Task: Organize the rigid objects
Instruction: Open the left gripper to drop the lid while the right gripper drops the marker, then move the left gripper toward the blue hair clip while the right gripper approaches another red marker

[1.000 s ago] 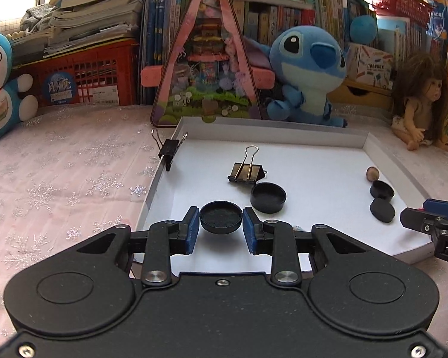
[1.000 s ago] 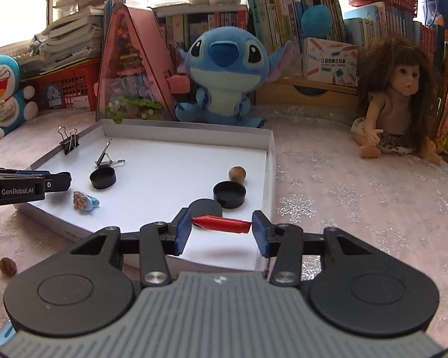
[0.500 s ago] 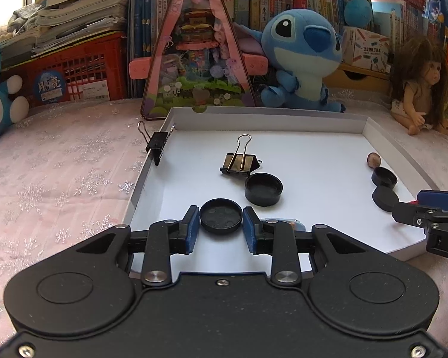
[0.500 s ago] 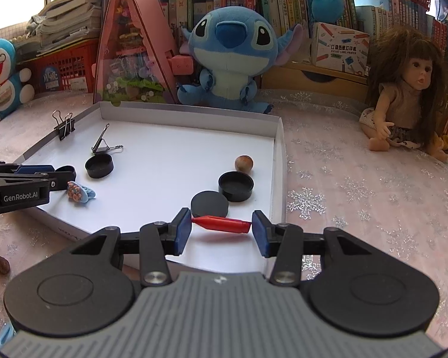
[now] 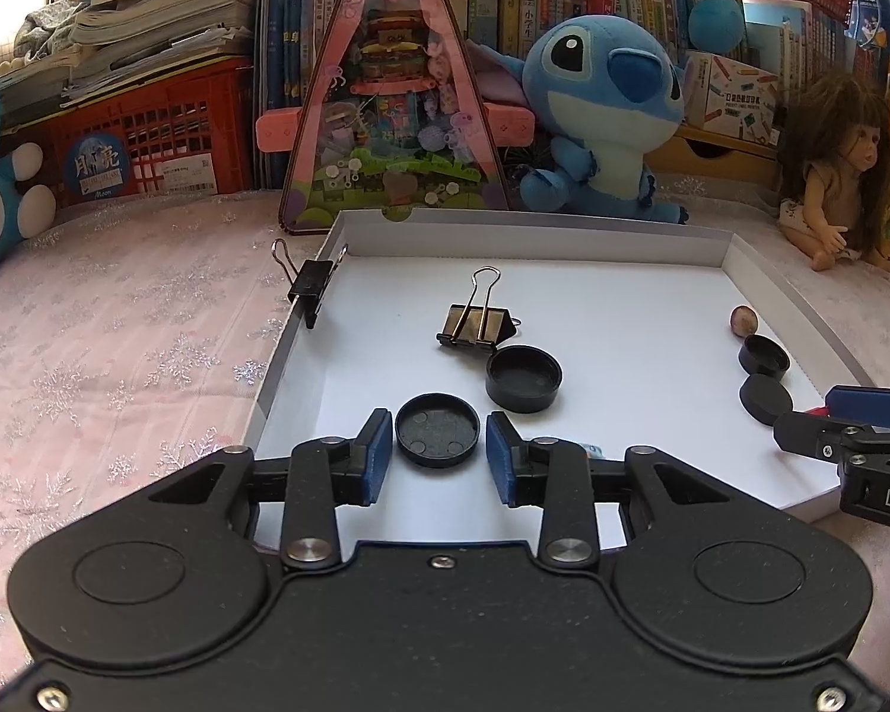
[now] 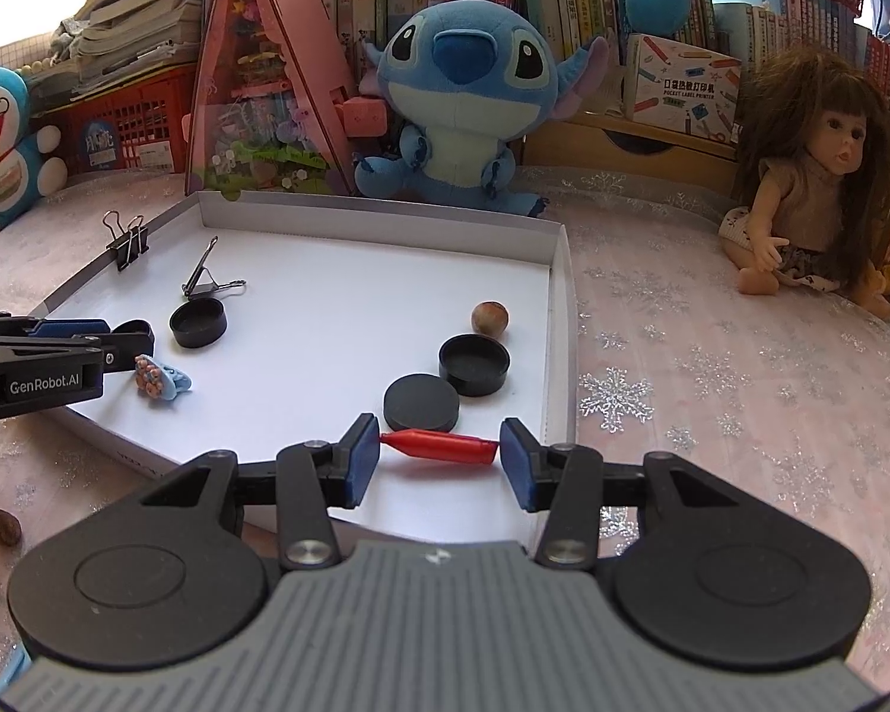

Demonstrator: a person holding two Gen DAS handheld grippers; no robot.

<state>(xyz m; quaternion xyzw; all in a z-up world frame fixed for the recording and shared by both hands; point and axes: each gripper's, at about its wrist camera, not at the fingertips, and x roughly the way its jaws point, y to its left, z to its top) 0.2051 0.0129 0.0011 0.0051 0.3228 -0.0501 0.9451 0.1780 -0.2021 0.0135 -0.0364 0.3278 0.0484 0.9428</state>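
A white tray (image 5: pixel 623 231) (image 6: pixel 380 216) holds small items. My left gripper (image 5: pixel 439 452) stands open at the tray's near left, its pads just apart from a black round cap (image 5: pixel 437 430) lying between them. My right gripper (image 6: pixel 439 463) is shut on a red pen cap (image 6: pixel 442 447), held crosswise over the tray's near right corner. In the tray lie another black cap (image 5: pixel 524 378) (image 6: pixel 198 323), a binder clip (image 5: pixel 474 323) (image 6: pixel 207 282), two black caps (image 6: pixel 474 365) (image 6: pixel 421 403), a brown nut (image 6: pixel 490 318) and a blue charm (image 6: pixel 163 381).
A second binder clip (image 5: pixel 310 282) (image 6: pixel 127 244) grips the tray's left rim. A loose nut (image 6: pixel 3 527) lies on the pink cloth. A Stitch plush (image 6: pixel 463 95), a pink triangular toy house (image 5: pixel 394 95), a doll (image 6: pixel 813 178) and a red crate (image 5: pixel 142 142) stand behind the tray.
My left gripper has opened slightly around the black cap, which now rests on the tray floor. My right gripper has moved a little further over the tray with the red pen cap.
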